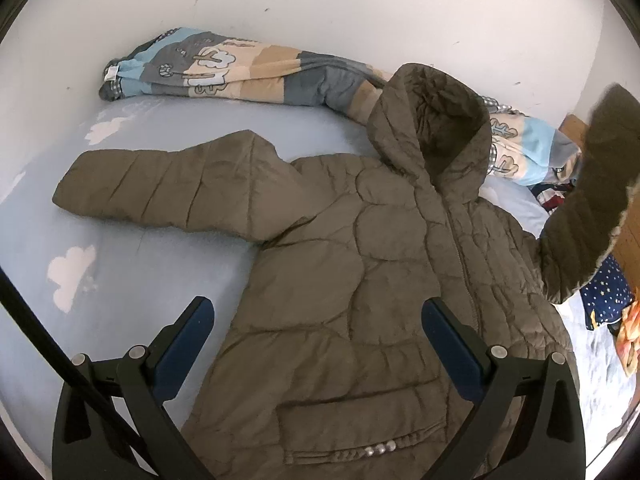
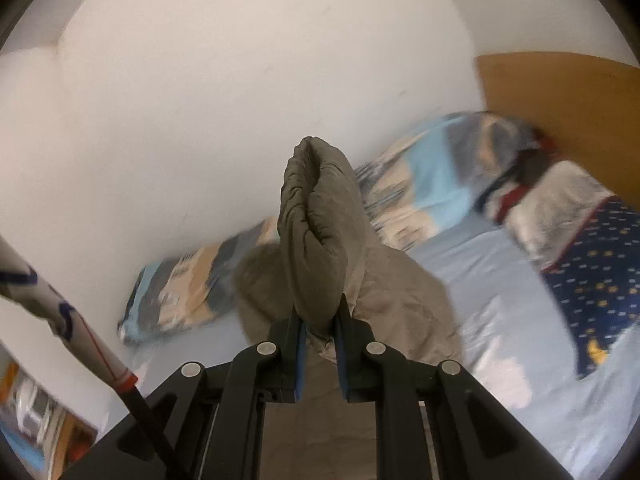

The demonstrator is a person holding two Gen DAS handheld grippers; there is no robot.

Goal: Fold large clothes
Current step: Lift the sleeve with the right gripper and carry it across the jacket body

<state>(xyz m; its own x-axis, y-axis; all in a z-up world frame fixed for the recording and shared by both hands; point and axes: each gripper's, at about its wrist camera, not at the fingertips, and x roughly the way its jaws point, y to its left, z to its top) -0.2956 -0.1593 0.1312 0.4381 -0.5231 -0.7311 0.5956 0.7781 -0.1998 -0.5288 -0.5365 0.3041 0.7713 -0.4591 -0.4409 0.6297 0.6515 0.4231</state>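
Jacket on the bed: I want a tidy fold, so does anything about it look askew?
Yes. The jacket lies flat except one sleeve, pinched in the right gripper and lifted off the bed.

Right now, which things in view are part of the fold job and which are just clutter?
Job:
- olive puffer jacket, flat on the bed sheet
- its sleeve, clamped in the right gripper
- left gripper, open above the jacket

Lying about:
- rolled patterned quilt
- navy starred cloth

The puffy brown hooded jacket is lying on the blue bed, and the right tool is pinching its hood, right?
Not the hood. The right tool is shut on a sleeve of the puffy brown hooded jacket, as the right wrist view shows. The hood lies untouched on the blue bed.
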